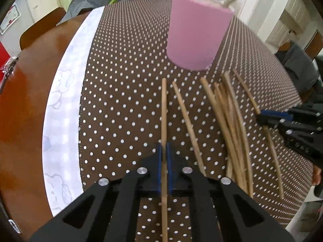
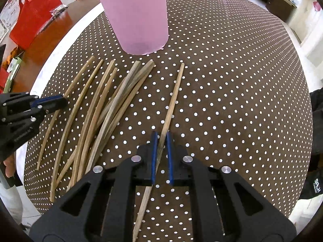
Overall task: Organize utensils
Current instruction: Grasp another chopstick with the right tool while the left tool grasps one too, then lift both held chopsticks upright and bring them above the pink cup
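A pink cup (image 1: 196, 30) stands on the dotted brown mat with two chopsticks sticking out of it; it also shows in the right wrist view (image 2: 137, 16). My left gripper (image 1: 164, 147) is shut on one wooden chopstick (image 1: 164, 109) that points toward the cup. My right gripper (image 2: 161, 139) has its jaws close around another chopstick (image 2: 173, 96), with a small gap on the right side. A loose pile of chopsticks (image 2: 105, 109) lies between the grippers, also seen in the left wrist view (image 1: 232, 121).
The dotted brown mat (image 2: 232, 80) lies over a white cloth (image 1: 66, 100) on a wooden table (image 1: 24, 100). A red bag (image 2: 32, 22) sits at the far left. A chair (image 1: 40, 28) stands behind the table.
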